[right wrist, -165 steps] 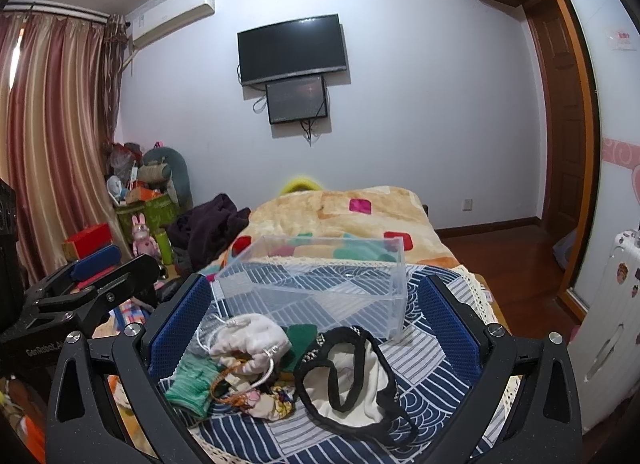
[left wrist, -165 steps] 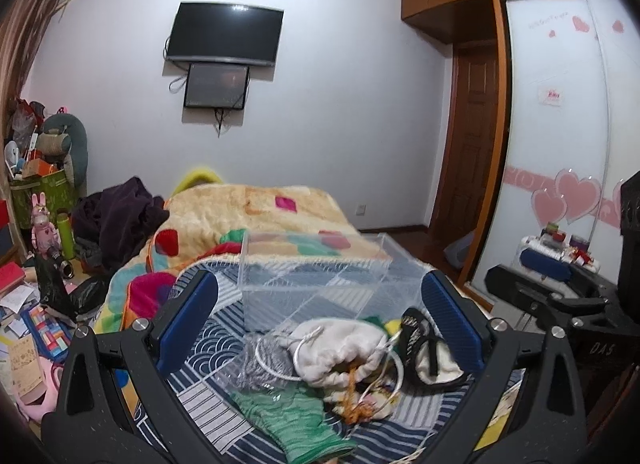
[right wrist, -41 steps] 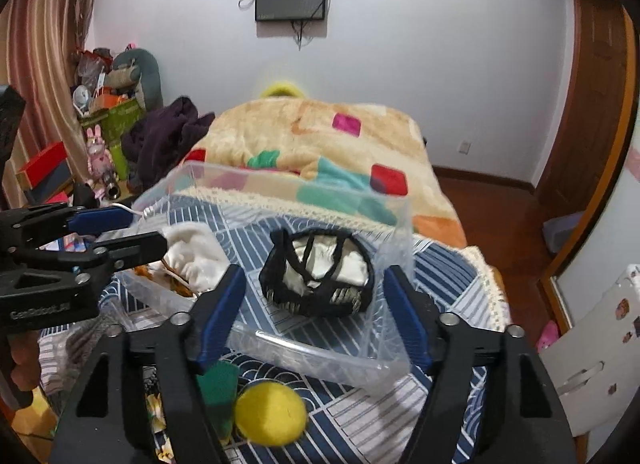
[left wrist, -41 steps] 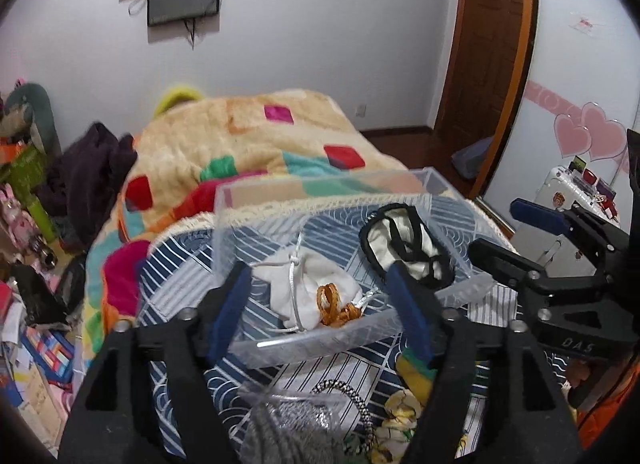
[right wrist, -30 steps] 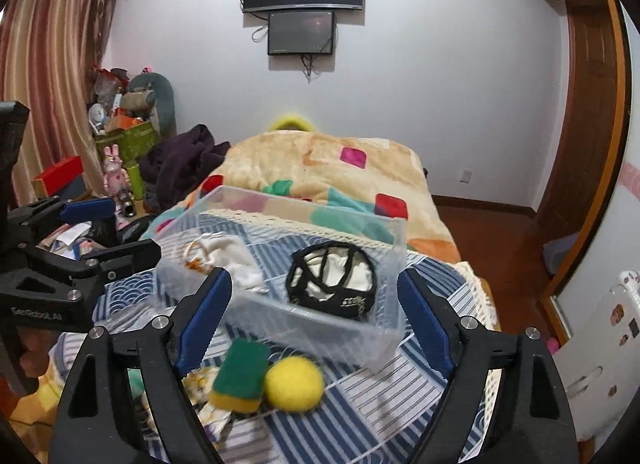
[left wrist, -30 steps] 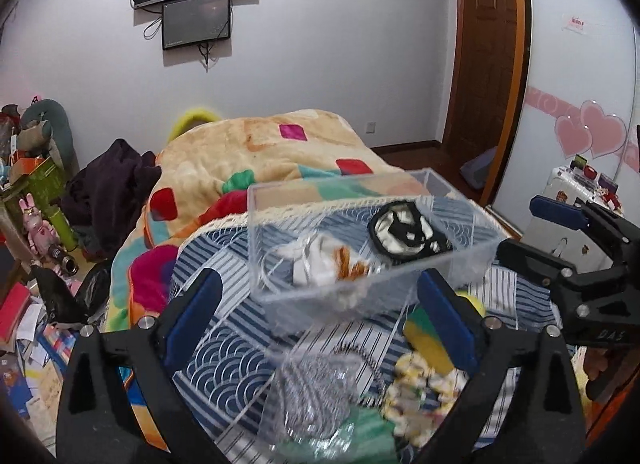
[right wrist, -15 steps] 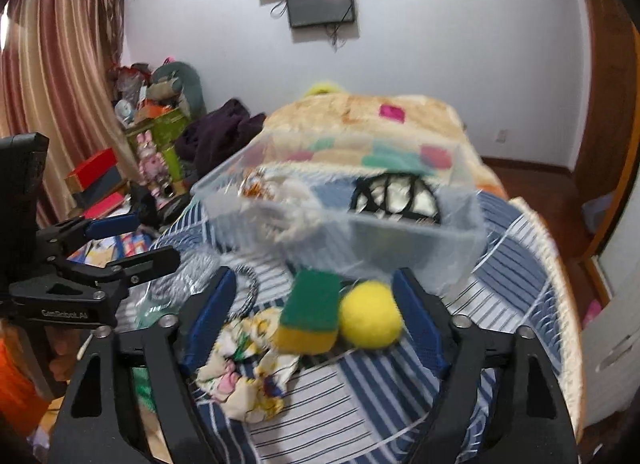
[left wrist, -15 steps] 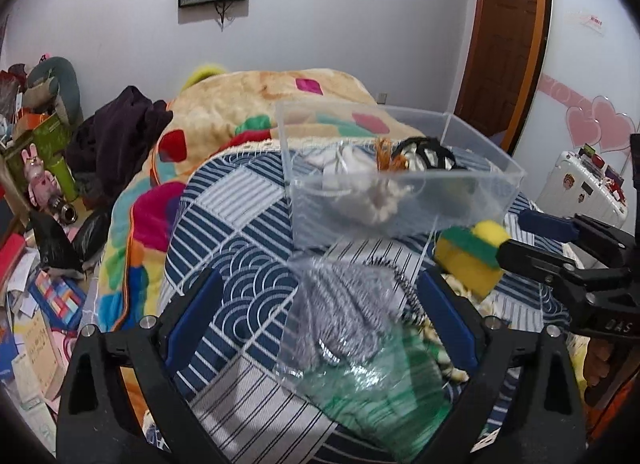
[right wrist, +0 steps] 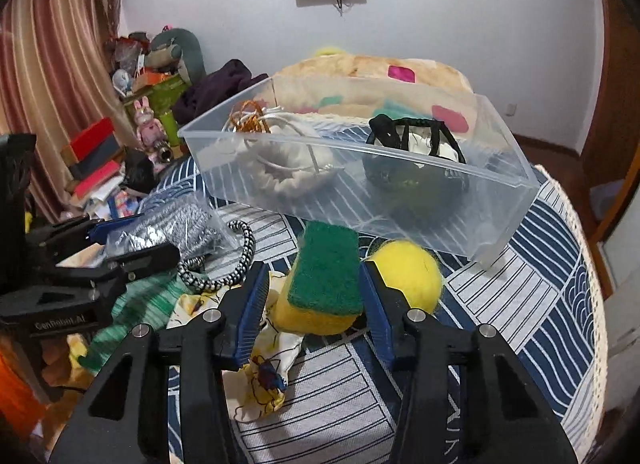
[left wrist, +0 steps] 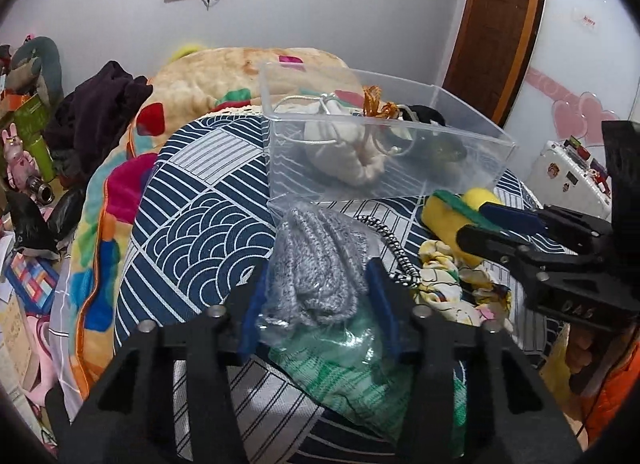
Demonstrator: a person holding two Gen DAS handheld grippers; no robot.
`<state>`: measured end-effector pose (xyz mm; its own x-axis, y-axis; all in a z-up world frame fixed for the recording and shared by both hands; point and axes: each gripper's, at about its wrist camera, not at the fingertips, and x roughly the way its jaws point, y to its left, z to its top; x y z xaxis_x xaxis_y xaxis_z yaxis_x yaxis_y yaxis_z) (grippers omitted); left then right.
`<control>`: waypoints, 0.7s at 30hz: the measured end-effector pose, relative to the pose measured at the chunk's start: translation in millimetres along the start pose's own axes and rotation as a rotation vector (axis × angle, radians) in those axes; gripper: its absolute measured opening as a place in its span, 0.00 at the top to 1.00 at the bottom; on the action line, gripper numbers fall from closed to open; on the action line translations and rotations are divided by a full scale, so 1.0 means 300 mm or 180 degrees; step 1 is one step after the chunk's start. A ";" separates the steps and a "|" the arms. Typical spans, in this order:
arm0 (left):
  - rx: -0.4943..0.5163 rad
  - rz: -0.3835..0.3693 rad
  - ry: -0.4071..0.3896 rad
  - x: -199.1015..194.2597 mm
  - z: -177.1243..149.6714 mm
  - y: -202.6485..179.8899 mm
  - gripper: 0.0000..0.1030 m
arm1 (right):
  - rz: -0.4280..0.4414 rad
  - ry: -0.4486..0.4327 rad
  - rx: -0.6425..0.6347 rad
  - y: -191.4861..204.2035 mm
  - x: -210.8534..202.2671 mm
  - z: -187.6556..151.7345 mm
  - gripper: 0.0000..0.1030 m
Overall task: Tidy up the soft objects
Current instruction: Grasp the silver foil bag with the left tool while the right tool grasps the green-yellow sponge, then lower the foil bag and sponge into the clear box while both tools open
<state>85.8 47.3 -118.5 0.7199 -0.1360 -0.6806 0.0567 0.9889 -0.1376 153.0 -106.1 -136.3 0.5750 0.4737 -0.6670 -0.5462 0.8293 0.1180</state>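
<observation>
A clear plastic bin point(left wrist: 400, 183) point(right wrist: 500, 215) sits on the blue patterned bedspread, holding a white drawstring pouch point(left wrist: 344, 155) point(right wrist: 288, 171) and a black-trimmed item point(right wrist: 412, 155). My left gripper point(left wrist: 316, 296) is closed around a grey knit item in a clear bag point(left wrist: 316, 260), also in the right wrist view point(right wrist: 172, 223). My right gripper point(right wrist: 312, 300) is closed around a green-and-yellow sponge point(right wrist: 324, 284) point(left wrist: 448, 219). A yellow ball point(right wrist: 408, 272) lies beside the sponge.
A green cloth point(left wrist: 360, 376) point(right wrist: 140, 316), a floral yellow cloth point(left wrist: 452, 288) point(right wrist: 264, 360) and a black-and-white cord point(right wrist: 240, 260) lie in front of the bin. A colourful blanket point(left wrist: 224, 79) covers the far bed. Clutter point(right wrist: 100, 159) stands at the left.
Both grippers moved down and forward and narrowed: the left around the bagged grey knit, the right around the sponge. Earlier the pouch and black item went from the bedspread into the bin.
</observation>
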 end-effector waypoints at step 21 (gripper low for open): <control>-0.0020 -0.0075 -0.0487 -0.165 0.112 -0.018 0.72 | -0.0055 -0.0638 0.0117 -0.054 -0.184 0.078 0.73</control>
<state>73.1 50.8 -59.8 0.8154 -0.1480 -0.5597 0.0709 0.9850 -0.1572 144.2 -138.8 -84.2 0.6960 0.5057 -0.5098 -0.5146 0.8464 0.1370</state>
